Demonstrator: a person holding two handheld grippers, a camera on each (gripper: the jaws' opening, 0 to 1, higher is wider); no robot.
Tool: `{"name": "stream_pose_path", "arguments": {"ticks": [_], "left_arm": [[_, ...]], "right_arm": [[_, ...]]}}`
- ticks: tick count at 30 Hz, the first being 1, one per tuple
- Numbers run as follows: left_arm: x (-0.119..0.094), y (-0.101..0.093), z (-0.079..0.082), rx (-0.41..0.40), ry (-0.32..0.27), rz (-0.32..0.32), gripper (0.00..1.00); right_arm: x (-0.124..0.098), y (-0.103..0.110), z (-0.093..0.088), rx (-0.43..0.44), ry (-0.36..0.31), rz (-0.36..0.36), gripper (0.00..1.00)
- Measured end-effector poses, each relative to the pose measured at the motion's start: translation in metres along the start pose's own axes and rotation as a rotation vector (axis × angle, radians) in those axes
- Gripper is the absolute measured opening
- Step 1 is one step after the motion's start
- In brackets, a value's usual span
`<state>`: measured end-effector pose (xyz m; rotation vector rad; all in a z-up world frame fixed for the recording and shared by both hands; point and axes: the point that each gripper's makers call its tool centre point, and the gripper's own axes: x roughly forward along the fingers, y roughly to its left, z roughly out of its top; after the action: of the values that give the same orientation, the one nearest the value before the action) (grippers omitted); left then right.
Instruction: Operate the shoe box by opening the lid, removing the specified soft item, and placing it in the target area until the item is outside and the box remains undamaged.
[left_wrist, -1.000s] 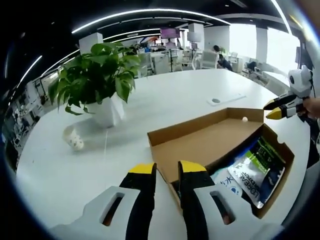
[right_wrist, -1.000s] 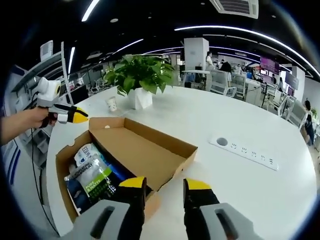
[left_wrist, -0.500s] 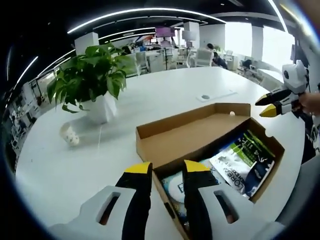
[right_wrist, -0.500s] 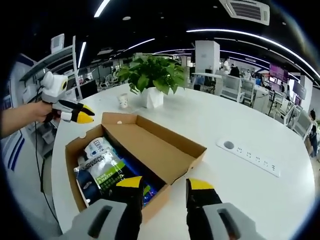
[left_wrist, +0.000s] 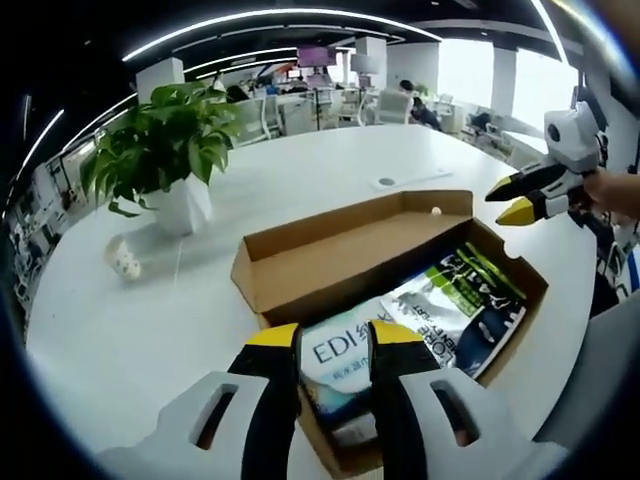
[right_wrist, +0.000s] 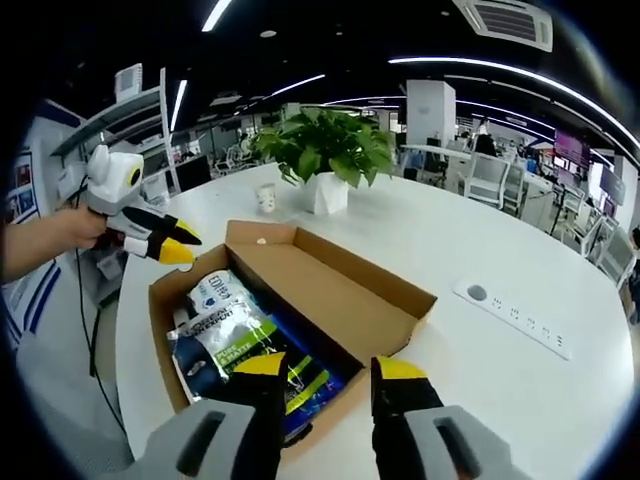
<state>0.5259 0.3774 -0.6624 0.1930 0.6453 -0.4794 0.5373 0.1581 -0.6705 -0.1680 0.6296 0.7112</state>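
The soft packets (left_wrist: 420, 310) lay inside the open shoe box (left_wrist: 300, 270), a white "EDI" pouch (left_wrist: 345, 350) beside a green-and-blue bag (right_wrist: 250, 340). Your left gripper (left_wrist: 335, 345) hung just above the white pouch, jaws spread and holding nothing. Your right gripper (right_wrist: 330, 375) hovered over the box's opposite end, jaws likewise parted and empty. The box sat on a white table (right_wrist: 500, 370), its lid (right_wrist: 340, 300) folded back, a potted plant (right_wrist: 330, 160) well beyond.

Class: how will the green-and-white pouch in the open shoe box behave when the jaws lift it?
The green-and-white pouch looks soft and glossy, so it will probably sag and may slip. It overlaps the EDI pack, which might shift too.
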Motion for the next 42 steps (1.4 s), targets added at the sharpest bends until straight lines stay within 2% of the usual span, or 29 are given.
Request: {"name": "stream_pose_path", "arguments": {"ticks": [17,26,32,42], "left_arm": [[-0.001,-0.026,-0.022,-0.01,0.044,-0.072,0.27],[0.002,-0.039,-0.029,-0.027,0.069,-0.116,0.26],[0.001,-0.048,-0.035,-0.035,0.095,-0.151,0.25],[0.0,-0.063,-0.043,-0.106,0.147,-0.198,0.23]], "right_arm": [[0.016,0.019,-0.011,-0.037,0.098,0.047,0.35],[0.025,0.024,-0.018,-0.048,0.151,0.069,0.41],[0.03,0.023,-0.02,-0.064,0.18,0.076,0.41],[0.038,0.026,-0.025,-0.113,0.235,0.095,0.43]]}}
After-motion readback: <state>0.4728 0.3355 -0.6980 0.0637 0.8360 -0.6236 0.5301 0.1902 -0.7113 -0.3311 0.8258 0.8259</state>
